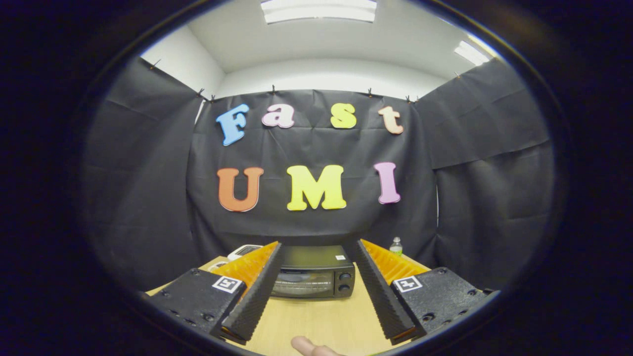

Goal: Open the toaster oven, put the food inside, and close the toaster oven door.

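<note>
Two fingers of the tongs (316,257) stand wide apart, holding nothing, above the wooden table (321,321). The toaster oven (313,273) sits beyond them, framed in the gap between the fingers, its door closed. A plastic bottle (395,245) stands behind it, and a fingertip (309,347) shows below.

No legible text, toaster oven (313,273) sticker too small to read
</note>
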Motion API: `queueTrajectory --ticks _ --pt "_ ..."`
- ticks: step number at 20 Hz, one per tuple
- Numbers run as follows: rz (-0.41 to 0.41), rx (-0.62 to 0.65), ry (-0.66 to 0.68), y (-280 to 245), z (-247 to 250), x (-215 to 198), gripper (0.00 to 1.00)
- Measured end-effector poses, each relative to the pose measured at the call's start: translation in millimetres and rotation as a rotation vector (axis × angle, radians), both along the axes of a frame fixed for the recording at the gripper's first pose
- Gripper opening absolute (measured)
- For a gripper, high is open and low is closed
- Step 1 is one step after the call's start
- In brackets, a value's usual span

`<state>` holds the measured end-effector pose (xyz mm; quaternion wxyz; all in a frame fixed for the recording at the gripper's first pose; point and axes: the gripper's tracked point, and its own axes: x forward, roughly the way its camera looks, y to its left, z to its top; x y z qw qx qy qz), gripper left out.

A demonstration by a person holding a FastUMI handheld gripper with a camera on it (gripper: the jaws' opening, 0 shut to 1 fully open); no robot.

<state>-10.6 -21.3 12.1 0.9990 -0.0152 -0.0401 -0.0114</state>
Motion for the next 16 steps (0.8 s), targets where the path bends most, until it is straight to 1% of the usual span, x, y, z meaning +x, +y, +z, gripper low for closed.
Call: queueTrajectory --ticks 3,6,8,16 --pt "0.018 0.029 -0.012 -4 5 -5 0.96" --pt "-0.002 0.040 -0.026 -15 7 -6 0.96" --pt "0.002 0.046 -0.027 -15 7 -5 0.96" --pt "0.025 0.025 -0.003 -7 0 0 0.97"
